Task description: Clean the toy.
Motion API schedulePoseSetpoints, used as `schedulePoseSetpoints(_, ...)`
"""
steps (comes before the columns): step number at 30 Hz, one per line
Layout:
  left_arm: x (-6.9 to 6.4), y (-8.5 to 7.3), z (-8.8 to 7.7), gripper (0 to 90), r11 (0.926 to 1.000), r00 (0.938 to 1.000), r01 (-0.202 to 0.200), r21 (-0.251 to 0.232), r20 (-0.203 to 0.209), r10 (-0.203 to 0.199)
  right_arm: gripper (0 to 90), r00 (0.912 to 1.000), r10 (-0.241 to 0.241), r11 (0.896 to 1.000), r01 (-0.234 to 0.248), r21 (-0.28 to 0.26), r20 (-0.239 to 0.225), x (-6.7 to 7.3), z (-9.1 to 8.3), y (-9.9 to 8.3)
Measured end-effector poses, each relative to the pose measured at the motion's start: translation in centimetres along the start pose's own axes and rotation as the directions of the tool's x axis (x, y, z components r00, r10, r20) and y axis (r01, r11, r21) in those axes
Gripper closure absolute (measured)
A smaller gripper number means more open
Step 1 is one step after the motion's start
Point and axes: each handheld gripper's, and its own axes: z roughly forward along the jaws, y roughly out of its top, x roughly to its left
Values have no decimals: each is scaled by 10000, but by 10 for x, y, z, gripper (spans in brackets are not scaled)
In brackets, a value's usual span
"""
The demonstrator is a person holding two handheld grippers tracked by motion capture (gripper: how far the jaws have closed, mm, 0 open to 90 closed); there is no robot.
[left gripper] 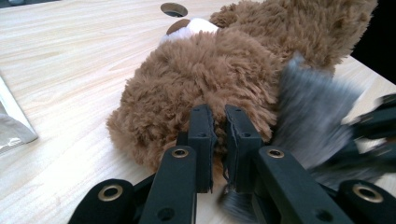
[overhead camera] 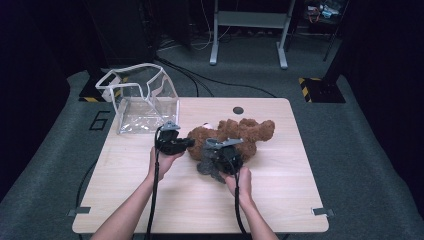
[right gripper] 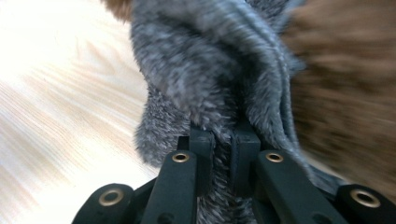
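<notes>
The right gripper pinches the fuzzy grey plush cloth; the left gripper pinches the shaggy brown plush bear.

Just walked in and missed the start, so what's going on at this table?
A person works two handheld grippers over a brown teddy bear lying on the wooden table. The left gripper is shut on the bear's fur. The right gripper is shut on a grey fuzzy garment, held against the bear. A clear plastic bag stands open at the table's far left corner.
</notes>
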Motion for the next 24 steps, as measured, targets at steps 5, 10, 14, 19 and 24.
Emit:
schedulePoseSetpoints(5,0,1,1,820,10000,10000,29,0,-44,-29,824,9987,167,9981,-138,-594,476,-24,-34,-10)
schedulePoseSetpoints(10,0,0,1,820,10000,10000,67,-13,-54,-67,824,9893,710,9957,-626,-688,1275,-55,-58,-23)
schedulePoseSetpoints(14,-1,0,0,819,10000,10000,33,-18,-42,-33,824,9788,980,9938,-869,-687,1797,-78,-72,-34)
schedulePoseSetpoints(19,-1,0,0,819,10000,10000,15,7,-75,-14,823,9586,1573,9870,-1445,-705,2373,-104,-87,-47)
schedulePoseSetpoints(24,-1,1,0,818,10000,10000,-44,39,-84,44,824,9312,1892,9819,-1812,-546,3115,-129,-95,-57)
